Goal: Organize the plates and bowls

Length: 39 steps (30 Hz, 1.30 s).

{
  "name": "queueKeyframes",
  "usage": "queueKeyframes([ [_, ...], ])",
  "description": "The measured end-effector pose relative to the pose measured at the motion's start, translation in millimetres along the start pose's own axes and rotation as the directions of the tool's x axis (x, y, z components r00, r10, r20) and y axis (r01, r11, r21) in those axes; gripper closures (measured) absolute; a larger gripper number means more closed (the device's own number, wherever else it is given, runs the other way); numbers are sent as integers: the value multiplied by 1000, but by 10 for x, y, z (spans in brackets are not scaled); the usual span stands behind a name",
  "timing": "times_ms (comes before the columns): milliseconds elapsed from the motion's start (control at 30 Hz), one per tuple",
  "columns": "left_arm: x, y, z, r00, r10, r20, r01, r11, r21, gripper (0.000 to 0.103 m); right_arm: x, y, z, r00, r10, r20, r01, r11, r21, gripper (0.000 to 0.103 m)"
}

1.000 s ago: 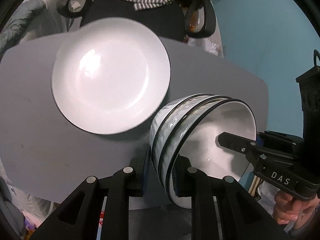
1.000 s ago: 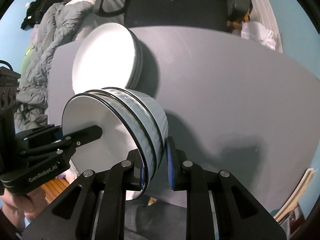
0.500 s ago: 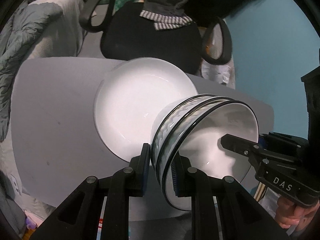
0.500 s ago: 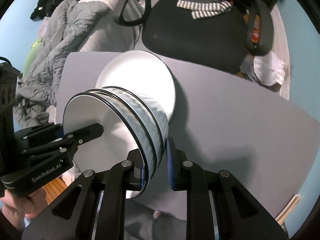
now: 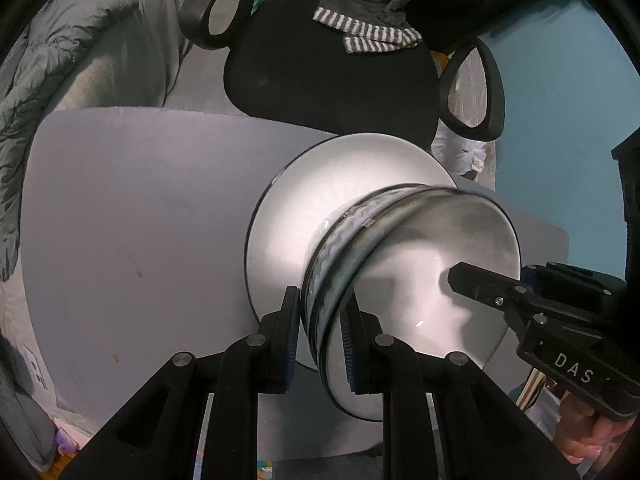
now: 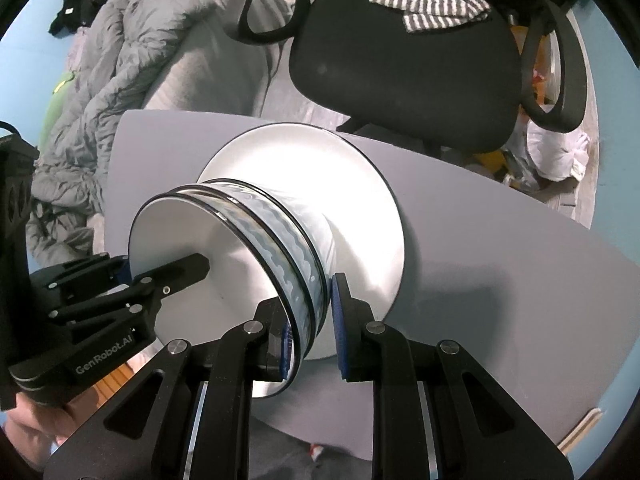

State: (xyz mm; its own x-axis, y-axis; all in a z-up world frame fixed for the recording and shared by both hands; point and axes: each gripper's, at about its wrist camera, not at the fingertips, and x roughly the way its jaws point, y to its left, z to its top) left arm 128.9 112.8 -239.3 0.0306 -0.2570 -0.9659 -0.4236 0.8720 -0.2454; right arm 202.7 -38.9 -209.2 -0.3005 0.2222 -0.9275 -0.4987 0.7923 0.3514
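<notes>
A stack of white bowls with black rims and wavy blue sides point(image 5: 404, 280) point(image 6: 248, 252) is held between both grippers over the white plates point(image 5: 340, 184) point(image 6: 320, 168) on the grey table. My left gripper point(image 5: 320, 340) is shut on the stack's rim on one side. My right gripper point(image 6: 310, 336) is shut on the rim on the opposite side. Each gripper shows in the other's view, one finger reaching inside the top bowl point(image 5: 480, 284) point(image 6: 176, 276). Whether the stack touches the plate is hidden.
The grey round table point(image 5: 132, 208) point(image 6: 500, 248) has its far edge next to a black office chair point(image 5: 332, 72) point(image 6: 404, 72) with a striped cloth on it. A grey quilt point(image 6: 132, 56) lies at the left. Blue wall at the right.
Both grippers have carried the bowl stack toward the plates; the stack now sits over the plate's middle instead of beside it. Both grips are unchanged.
</notes>
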Motion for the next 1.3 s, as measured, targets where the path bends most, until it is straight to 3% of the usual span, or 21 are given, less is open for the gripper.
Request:
queueKeyframes([
  [267,27,23,9,1000,-16,-7,16,1000,24,85,33,12,56,1000,-25,-1,25,999,24,85],
  [400,2,55,0,1000,-20,5,20,1000,19,85,39,33,65,1000,-28,1,28,999,31,80],
  [467,-51,75,-17,1000,-3,26,2,1000,14,76,24,45,51,999,-51,13,50,998,30,78],
  [533,-148,116,-56,998,20,66,-20,1000,-2,70,-17,56,30,995,-93,30,92,995,26,68],
  [667,-369,137,-138,991,37,130,-36,999,-14,66,-225,58,-47,985,-151,83,149,988,32,62],
  [833,-827,38,-305,963,50,264,-46,999,-23,52,-688,98,-184,958,-195,208,195,981,19,50],
  [967,-1176,-109,-435,933,37,358,-35,999,-12,42,-1109,164,-301,923,-214,318,225,974,3,46],
  [1133,-1530,-304,-633,879,62,472,-62,998,-16,37,-1552,190,-455,889,-190,416,209,978,1,43],
  [1300,-1826,-488,-843,831,42,555,-53,999,3,29,-1896,220,-644,861,-152,486,174,985,-1,41],
])
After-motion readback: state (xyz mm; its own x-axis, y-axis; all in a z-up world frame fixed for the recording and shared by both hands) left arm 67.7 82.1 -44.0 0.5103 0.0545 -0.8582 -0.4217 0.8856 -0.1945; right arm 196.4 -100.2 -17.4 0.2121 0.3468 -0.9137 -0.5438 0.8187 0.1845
